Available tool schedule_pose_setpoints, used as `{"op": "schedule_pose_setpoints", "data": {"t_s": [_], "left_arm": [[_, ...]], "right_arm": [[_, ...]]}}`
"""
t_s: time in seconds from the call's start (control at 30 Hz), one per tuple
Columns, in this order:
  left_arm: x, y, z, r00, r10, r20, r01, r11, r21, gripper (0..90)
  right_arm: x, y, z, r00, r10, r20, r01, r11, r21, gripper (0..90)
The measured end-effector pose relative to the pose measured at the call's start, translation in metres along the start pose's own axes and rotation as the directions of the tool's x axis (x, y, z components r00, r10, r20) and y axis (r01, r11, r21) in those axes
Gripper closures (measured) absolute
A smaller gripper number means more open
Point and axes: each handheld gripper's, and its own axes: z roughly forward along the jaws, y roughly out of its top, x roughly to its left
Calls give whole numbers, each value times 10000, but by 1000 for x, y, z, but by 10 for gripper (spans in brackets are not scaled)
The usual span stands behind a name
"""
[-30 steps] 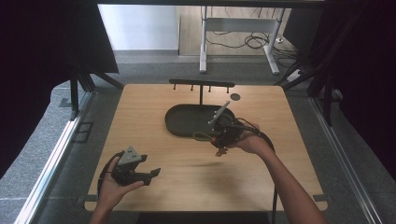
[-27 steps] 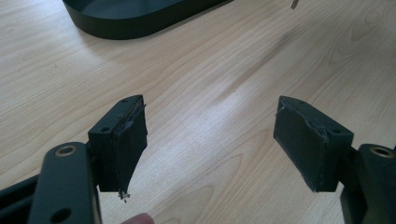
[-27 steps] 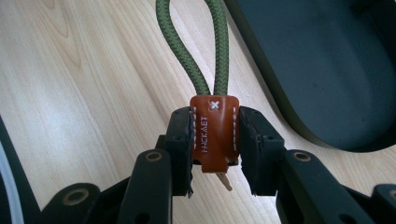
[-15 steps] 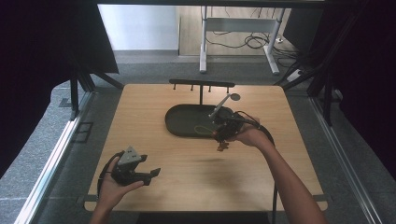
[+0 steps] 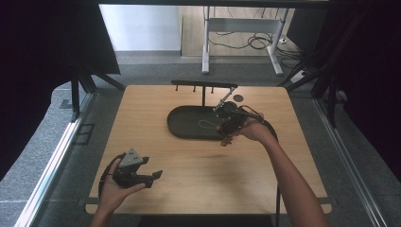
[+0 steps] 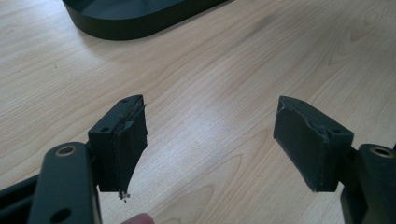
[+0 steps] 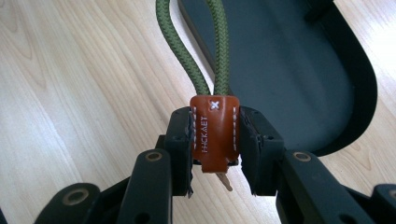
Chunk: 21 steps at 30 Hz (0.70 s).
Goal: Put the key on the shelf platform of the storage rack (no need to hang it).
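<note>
Grab done: my right gripper (image 7: 215,149) clamped on brown leather tab (image 7: 214,133) of green cord loop (image 7: 189,56), loop over black tray (image 5: 194,124). Hanging on hook rack (image 5: 203,85) likely left. Left gripper (image 6: 210,144) apart, idle above counter (image 6: 210,70).

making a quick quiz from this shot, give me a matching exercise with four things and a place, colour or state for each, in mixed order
Things:
1. cord loop
2. leather tab
3. left gripper
4. tray

Descriptions:
A. black, oval, lying on the table
B. olive green, braided
C. jaws wide apart, nothing between them
D. brown with white stitching, clamped in the right gripper

Pairs: 1-B, 2-D, 3-C, 4-A
</note>
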Motion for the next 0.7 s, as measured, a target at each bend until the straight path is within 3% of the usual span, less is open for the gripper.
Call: {"op": "schedule_pose_setpoints", "data": {"t_s": [0.23, 0.7], "left_arm": [[0, 0, 0, 10000, 37, 3, -37, 10000, 21, 261], [1, 0, -1, 10000, -16, 13, 16, 10000, -73, 261]], "right_arm": [[-11, 1, 0, 10000, -42, -39, 41, 10000, -69, 668], [-28, 11, 4, 9993, 372, 10, -372, 9993, -20, 668]]}}
